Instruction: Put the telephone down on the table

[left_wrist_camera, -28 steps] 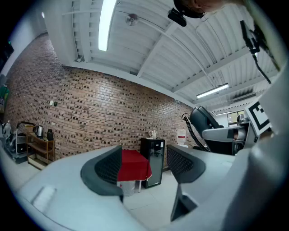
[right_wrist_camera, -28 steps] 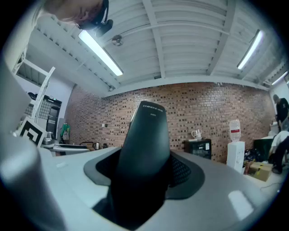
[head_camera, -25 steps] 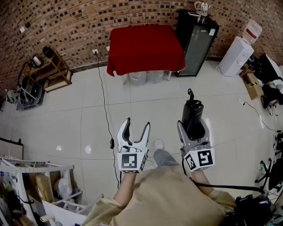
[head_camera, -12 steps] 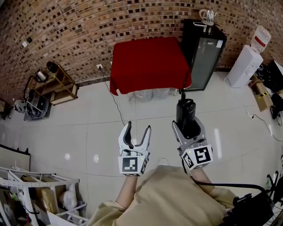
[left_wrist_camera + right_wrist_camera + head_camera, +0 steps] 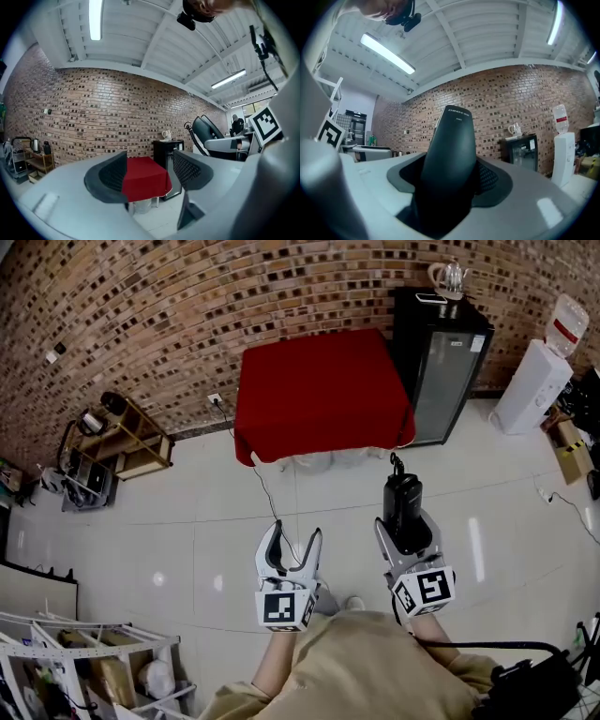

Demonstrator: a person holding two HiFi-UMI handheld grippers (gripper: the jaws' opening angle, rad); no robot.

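The black telephone handset stands upright in my right gripper, which is shut on its lower part; its coiled cord shows at the top. In the right gripper view the telephone fills the gap between the dark pads. My left gripper is held beside it, open and with nothing in it. Ahead stands the table under a red cloth, against the brick wall. In the left gripper view the red table shows between the open jaws, and the telephone is at the right.
A black fridge with a glass kettle on top stands right of the table, and a white water dispenser further right. A wooden shelf is at the left wall. A cable runs over the tiled floor.
Both grippers have moved forward over the floor towards the red table, which now lies nearer in the head view. The telephone stays in the right gripper; the left stays open.
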